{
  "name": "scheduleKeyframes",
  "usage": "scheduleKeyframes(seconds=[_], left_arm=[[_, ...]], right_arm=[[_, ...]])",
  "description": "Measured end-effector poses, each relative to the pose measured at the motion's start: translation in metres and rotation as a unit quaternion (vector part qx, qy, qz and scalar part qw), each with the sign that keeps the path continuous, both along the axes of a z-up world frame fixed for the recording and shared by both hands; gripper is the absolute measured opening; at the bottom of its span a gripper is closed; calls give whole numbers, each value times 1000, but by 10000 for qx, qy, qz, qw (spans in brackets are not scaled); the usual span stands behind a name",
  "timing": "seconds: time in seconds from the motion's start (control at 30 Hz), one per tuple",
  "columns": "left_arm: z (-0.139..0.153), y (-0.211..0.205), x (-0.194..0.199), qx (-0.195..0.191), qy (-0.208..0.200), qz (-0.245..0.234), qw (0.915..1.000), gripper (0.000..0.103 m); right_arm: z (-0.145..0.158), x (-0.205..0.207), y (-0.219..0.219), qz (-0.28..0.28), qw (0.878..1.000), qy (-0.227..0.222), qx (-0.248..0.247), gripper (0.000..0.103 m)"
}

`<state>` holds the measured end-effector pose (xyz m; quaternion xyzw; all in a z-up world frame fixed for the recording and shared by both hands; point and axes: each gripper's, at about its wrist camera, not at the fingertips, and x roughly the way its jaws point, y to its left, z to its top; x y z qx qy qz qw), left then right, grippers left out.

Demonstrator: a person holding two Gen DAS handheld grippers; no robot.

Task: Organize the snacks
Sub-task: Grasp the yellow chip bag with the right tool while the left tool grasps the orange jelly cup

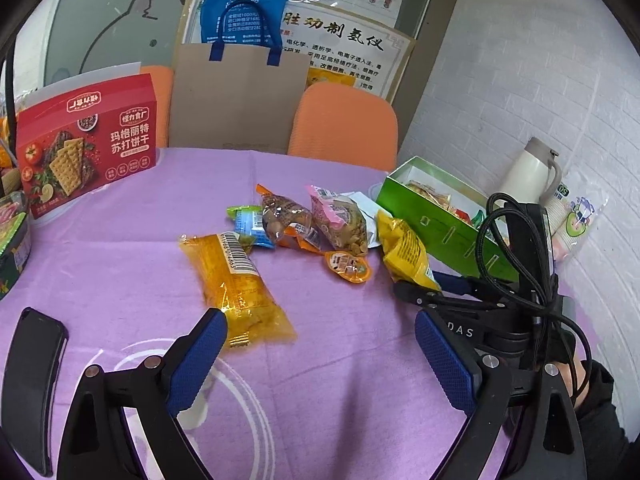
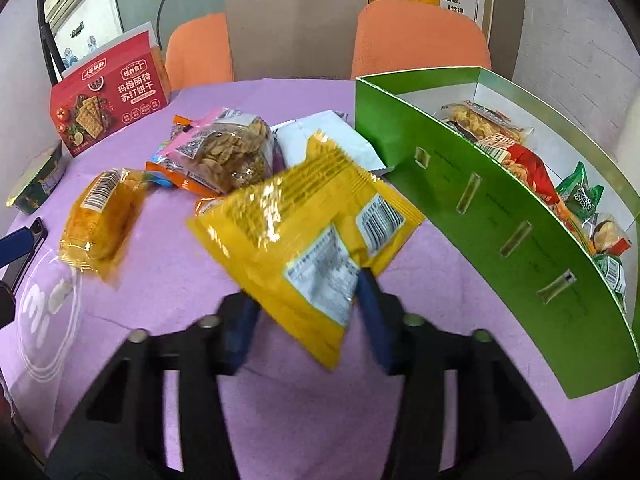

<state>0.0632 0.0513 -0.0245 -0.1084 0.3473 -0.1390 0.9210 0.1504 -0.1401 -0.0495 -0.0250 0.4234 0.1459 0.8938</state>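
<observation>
the right gripper pinches a crinkly yellow foil snack bag beside the open green cardboard box. the left gripper gapes wide over the purple-clothed bench.

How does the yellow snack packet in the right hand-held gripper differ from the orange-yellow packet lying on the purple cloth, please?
The yellow snack packet is clamped in the right hand-held gripper and lifted; the orange-yellow packet lies flat on the purple cloth, ungripped. The yellow packet's foil is opaque, whereas the orange-yellow one is translucent. The open left hand-held gripper sits near the orange-yellow packet, while the yellow one is by the green box. Both show barcodes.
</observation>
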Motion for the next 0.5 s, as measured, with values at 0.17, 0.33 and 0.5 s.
scheduleKeyframes(seconds=[0.17,0.33,0.5], left_arm=[[-4,-4,1,-34,90,-20,10000,96],[-5,-20,4,2,134,-190,9997,96],[-6,-36,7,23,189,-322,9993,93]], right_arm=[[6,-22,-10,194,9993,65,301,16],[7,-58,-21,352,9986,68,379,15],[7,-87,-31,504,9987,18,36,46]])
